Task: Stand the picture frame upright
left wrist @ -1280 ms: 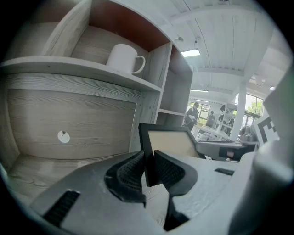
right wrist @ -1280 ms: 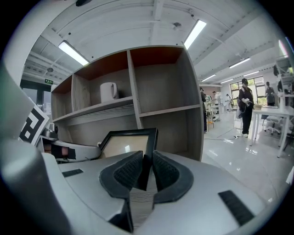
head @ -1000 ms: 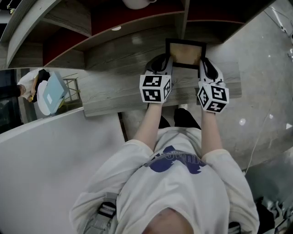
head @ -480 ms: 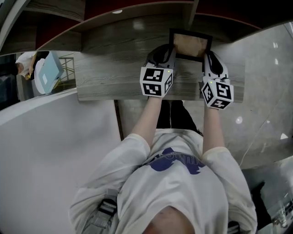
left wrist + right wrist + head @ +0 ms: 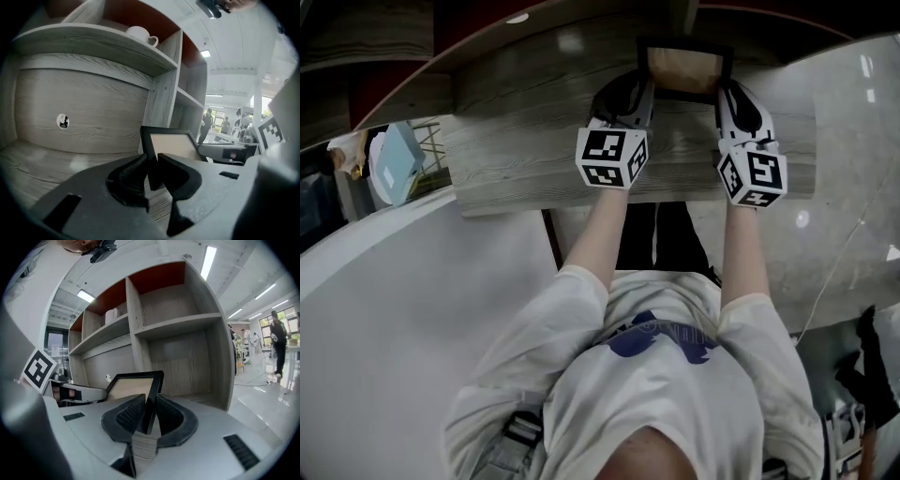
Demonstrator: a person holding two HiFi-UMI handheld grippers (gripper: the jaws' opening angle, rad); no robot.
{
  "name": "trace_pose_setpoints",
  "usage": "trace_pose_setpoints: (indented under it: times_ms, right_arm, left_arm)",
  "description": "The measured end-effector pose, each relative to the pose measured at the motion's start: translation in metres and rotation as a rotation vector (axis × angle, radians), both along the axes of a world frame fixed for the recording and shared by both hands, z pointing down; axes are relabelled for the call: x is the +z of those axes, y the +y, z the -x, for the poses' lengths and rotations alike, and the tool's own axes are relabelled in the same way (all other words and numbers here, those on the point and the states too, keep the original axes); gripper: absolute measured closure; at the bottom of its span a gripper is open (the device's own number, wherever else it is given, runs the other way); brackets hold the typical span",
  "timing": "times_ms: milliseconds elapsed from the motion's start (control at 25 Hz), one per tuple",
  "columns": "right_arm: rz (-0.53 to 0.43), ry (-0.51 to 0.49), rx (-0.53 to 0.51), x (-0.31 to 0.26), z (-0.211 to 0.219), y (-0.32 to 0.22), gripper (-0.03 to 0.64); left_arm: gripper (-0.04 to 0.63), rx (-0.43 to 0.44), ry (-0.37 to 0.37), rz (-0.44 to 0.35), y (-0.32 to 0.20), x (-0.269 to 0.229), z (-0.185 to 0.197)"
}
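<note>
A black picture frame (image 5: pixel 684 67) with a tan panel sits at the back of the grey wooden desk (image 5: pixel 525 141), tilted with its top edge raised. My left gripper (image 5: pixel 641 92) is shut on the frame's left edge, and in the left gripper view that edge (image 5: pixel 151 159) sits pinched between the dark pads. My right gripper (image 5: pixel 724 94) is shut on the frame's right edge. In the right gripper view that thin black edge (image 5: pixel 152 397) stands between the ribbed pads (image 5: pixel 129 416), with the left gripper's body (image 5: pixel 75 392) beyond the frame.
Shelf compartments rise behind the desk, with an upright divider (image 5: pixel 161 93) just behind the frame and a white cup (image 5: pixel 140 33) on the shelf above. The back panel has a cable hole (image 5: pixel 63 121). People stand far off on the right (image 5: pixel 279 341).
Both grippers and the frame they hold have shifted a little farther toward the back of the desk. Both grips stay the same.
</note>
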State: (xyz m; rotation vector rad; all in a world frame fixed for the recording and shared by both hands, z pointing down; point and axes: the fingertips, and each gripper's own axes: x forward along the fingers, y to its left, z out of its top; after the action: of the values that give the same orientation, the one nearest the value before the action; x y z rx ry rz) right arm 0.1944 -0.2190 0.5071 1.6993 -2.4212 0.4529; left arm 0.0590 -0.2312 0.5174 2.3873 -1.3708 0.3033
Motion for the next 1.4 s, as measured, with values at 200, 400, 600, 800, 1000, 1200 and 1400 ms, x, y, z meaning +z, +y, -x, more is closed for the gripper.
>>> trace_pose_setpoints:
  times_ms: [200,400,600,800,1000,1200,1400]
  right_arm:
    - [-0.001,0.018,-0.006,0.009,-0.001,-0.004,0.551]
    - [0.0,0.035,-0.011,0.016,-0.001,-0.007,0.549]
    - [-0.003,0.053,-0.009,0.023,-0.001,-0.008,0.549]
    - [0.002,0.062,-0.013,0.03,-0.001,-0.01,0.549]
    - [0.012,0.068,-0.013,0.036,-0.001,-0.011,0.549]
    - [0.027,0.082,-0.013,0.045,-0.001,-0.012,0.548]
    - [0.037,0.102,-0.015,0.052,-0.001,-0.014,0.547]
  left_arm:
    - [0.517,0.006,0.005,-0.004,-0.002,0.008,-0.001]
    - [0.515,0.011,0.011,-0.003,-0.004,0.016,-0.001]
    - [0.515,0.019,0.004,-0.003,-0.005,0.021,-0.002]
    - [0.515,0.029,-0.004,0.007,-0.005,0.027,-0.002]
    - [0.515,0.041,-0.015,0.02,-0.006,0.034,-0.003]
    - [0.515,0.048,-0.03,0.035,-0.008,0.042,-0.004]
    - [0.515,0.061,-0.053,0.045,-0.01,0.05,-0.004]
